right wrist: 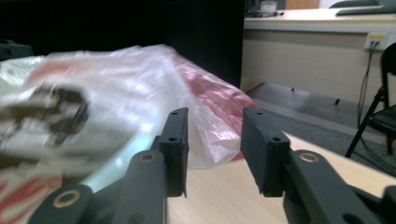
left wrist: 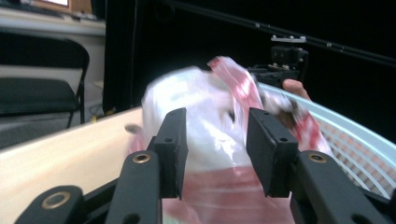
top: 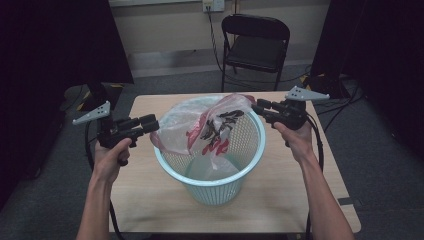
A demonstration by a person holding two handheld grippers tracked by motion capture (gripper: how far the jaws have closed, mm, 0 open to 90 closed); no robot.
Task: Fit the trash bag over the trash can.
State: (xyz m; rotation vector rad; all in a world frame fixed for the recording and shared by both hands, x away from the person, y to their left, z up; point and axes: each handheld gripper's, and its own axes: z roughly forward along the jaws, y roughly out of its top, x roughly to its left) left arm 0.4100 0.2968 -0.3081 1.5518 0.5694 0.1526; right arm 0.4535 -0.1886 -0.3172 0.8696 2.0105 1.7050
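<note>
A pale blue mesh basket [top: 260, 145] stands in the middle of the wooden table [top: 300, 200]. A thin clear plastic bag [top: 210, 125] with red and black print lies draped over its mouth and hangs partly inside. My left gripper [top: 152, 122] is at the basket's left rim, its jaws apart, with the bag's edge [left wrist: 210, 93] between them and not pinched. My right gripper [top: 257, 107] is at the far right rim, also open [right wrist: 214, 135], and the bag's edge [right wrist: 116, 84] lies just beyond its jaws. In the left gripper view the basket rim [left wrist: 355, 135] curves off to the right.
A black folding chair [top: 255, 45] stands behind the table near the wall. Cables trail from both grippers down the table's sides. Dark curtains hang at the left and right. Bare tabletop lies in front of the basket.
</note>
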